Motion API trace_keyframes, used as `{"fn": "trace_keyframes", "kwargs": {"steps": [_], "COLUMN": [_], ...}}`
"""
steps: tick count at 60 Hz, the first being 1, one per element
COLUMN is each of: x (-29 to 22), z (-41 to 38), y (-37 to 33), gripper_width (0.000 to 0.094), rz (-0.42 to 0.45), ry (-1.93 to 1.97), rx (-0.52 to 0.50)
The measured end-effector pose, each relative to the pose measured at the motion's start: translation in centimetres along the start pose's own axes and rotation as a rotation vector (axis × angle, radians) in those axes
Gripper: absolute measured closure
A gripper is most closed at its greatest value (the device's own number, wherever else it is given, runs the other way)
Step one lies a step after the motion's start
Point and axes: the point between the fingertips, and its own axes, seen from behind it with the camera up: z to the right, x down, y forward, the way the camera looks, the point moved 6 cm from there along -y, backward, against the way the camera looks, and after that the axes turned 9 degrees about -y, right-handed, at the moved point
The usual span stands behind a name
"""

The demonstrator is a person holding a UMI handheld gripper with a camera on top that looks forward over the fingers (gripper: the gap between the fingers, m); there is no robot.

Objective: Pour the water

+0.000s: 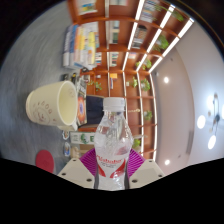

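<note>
Between our two fingers stands a clear plastic water bottle (113, 140), white cap on top and a pink label around its lower body, and the gripper (111, 170) is closed on it, the magenta pads (92, 160) pressing that label from either side. Just beside the bottle's shoulder, a cream paper cup (52, 102) shows its side and open mouth turned toward the bottle, so the whole view looks rolled well over; we judge the hand has tipped the gripper toward a pouring pose, though the wide lens bends things enough that we would not swear to the angle. Near the cup a round pink object (44, 159) lies on the grey table (30, 140), and wooden shelving (110, 50) with ceiling lights fills the room beyond. We expect the bottle to handle as thin, soft-walled plastic: it will dent under a hard squeeze, its label is somewhat slick, and the water inside will shift its weight as it tilts. Our hold at the labelled waist seems sound, being the stiffest band and close to the balance point. The cap appears to be on, so no water can pour yet. The cup is light and could tip at a nudge.
</note>
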Motion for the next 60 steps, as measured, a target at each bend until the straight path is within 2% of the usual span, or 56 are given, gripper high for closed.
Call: {"fn": "trace_keyframes", "kwargs": {"steps": [15, 18, 23, 28, 34, 42, 46, 55, 60], "x": [2.2, 1.7, 4.0, 3.7, 5.0, 4.6, 4.5, 4.6, 4.5], "z": [-2.0, -3.0, -3.5, -4.6, -5.6, -8.4, -8.2, -8.2, -8.2], "y": [-0.9, -0.8, -0.4, 0.0, 1.0, 1.8, 1.4, 1.6, 1.6], "gripper_width": [0.0533, 0.0532, 0.0535, 0.0533, 0.0533, 0.0522, 0.0533, 0.0534, 0.0466], "rz": [0.047, 0.039, 0.073, 0.089, 0.111, 0.093, 0.137, 0.122, 0.113], "ry": [0.967, 1.102, 1.277, 1.444, 1.535, 1.504, 1.495, 1.510, 1.501], "rx": [-0.166, -0.193, -0.209, -0.256, -0.264, -0.265, -0.223, -0.224, -0.220]}}
